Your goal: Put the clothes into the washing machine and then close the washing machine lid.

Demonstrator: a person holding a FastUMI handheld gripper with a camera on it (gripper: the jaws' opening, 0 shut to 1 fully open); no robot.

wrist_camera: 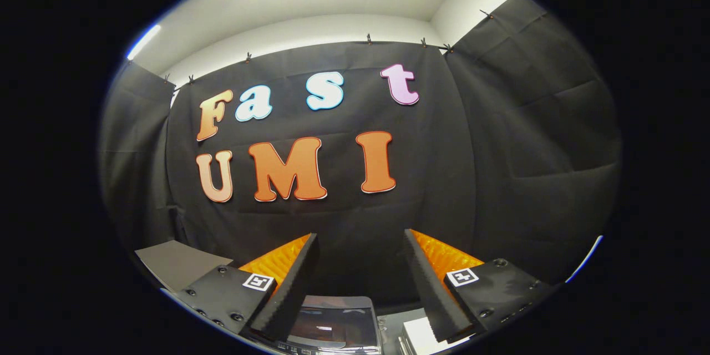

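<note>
My gripper (360, 241) is held high and points at the booth's black cloth wall, its two fingers spread wide apart with nothing between them. Low down between the fingers I see the top of the washing machine (333, 324), a grey body with a dark glossy lid that reflects light. The lid looks flat and down, though only part of it shows. A white object (422, 337) lies just right of the machine beside the right finger; I cannot tell whether it is cloth.
A grey flat surface (175, 262) shows beyond the left finger at the foot of the cloth wall. The black cloth wall (499, 177) wraps around ahead and on both sides. White ceiling and wall sit above it.
</note>
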